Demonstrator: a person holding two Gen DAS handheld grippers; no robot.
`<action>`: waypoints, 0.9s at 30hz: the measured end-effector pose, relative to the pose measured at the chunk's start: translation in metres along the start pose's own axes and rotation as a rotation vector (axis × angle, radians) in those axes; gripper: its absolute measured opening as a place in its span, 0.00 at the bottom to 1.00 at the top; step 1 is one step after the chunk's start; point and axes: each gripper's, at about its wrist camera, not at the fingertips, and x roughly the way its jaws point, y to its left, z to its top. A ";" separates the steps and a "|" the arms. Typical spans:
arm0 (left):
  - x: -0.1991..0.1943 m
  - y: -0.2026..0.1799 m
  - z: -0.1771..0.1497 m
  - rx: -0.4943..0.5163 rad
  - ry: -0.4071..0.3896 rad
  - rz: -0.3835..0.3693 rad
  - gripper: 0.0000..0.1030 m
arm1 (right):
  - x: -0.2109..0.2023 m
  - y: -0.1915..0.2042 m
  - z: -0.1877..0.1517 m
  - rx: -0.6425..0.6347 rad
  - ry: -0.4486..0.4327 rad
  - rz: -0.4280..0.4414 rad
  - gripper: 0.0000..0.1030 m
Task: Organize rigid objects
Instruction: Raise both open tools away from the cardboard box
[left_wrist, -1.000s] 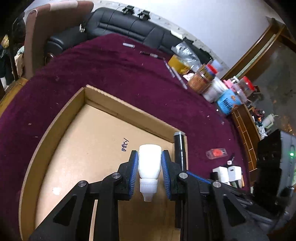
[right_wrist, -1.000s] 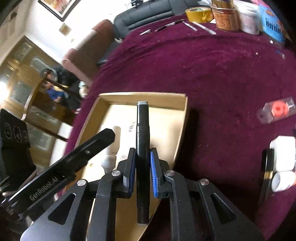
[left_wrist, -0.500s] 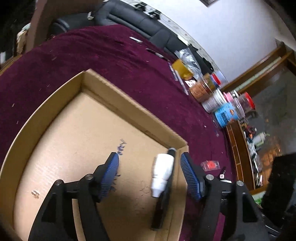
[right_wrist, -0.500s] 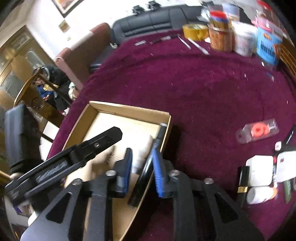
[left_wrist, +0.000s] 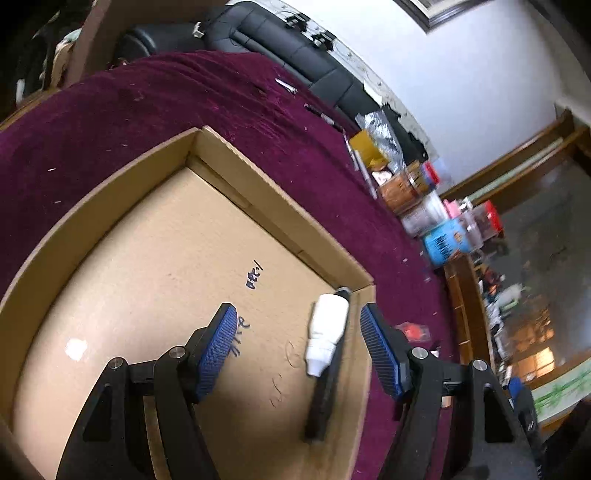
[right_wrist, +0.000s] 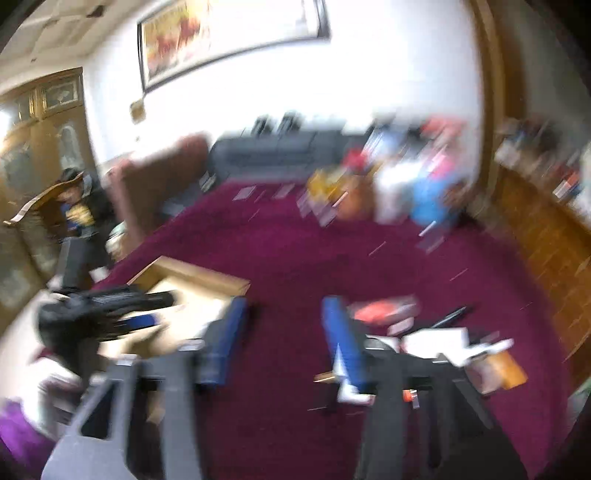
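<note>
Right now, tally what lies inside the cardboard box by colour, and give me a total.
White: 1, the white bottle
Black: 1, the black marker lying beside it along the wall of the cardboard box
Total: 2

Home living room, black leather sofa (left_wrist: 295, 48), framed painting (right_wrist: 229, 40), wooden cabinet doors (right_wrist: 48, 122)
</note>
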 end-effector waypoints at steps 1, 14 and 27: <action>-0.009 -0.001 -0.001 -0.017 -0.003 -0.008 0.61 | -0.011 -0.011 -0.002 0.007 -0.031 -0.018 0.76; -0.253 -0.157 -0.053 0.434 -0.258 -0.031 0.66 | -0.187 -0.112 0.105 0.121 -0.266 -0.016 0.77; -0.306 -0.272 -0.007 0.691 -0.571 0.231 0.90 | -0.263 -0.104 0.266 0.081 -0.419 -0.212 0.79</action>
